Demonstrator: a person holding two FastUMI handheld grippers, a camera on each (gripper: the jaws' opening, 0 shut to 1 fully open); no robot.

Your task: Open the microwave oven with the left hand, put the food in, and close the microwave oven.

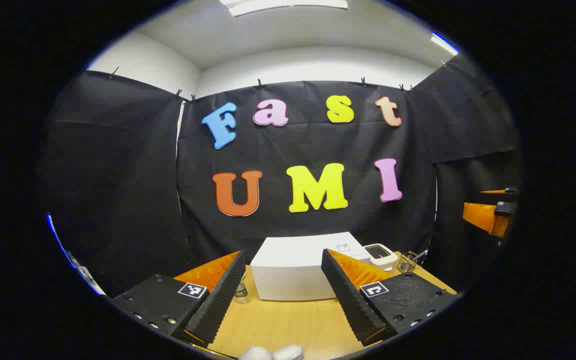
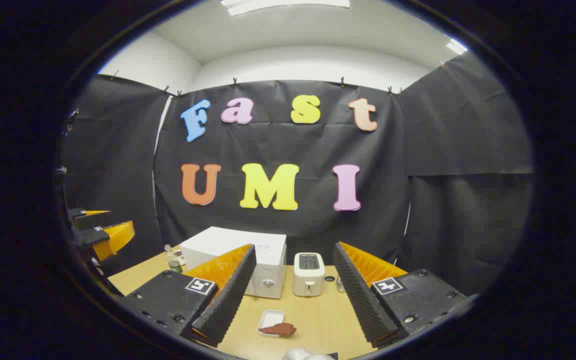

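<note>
Low in the left gripper view: left gripper with fingers spread wide apart, nothing between them, held above a wooden table; white microwave framed in the gap between the fingers, at lower centre, door shut as far as can be told; small bottle just left of the microwave, beside the left finger; white toaster to the right of the microwave, wire holder further right; other gripper's orange and black end at the right edge of the frame, mid-height.

Low in the right gripper view: right gripper likewise wide apart and empty, above the same table; microwave at lower centre-left, partly behind the left finger, knob side facing the camera; toaster just right of it, near but apart; small white tray at bottom centre, in front of both, with brown food lying on its near edge; bottle left of the microwave; left gripper's orange end at the left edge of the frame, mid-height.
</note>
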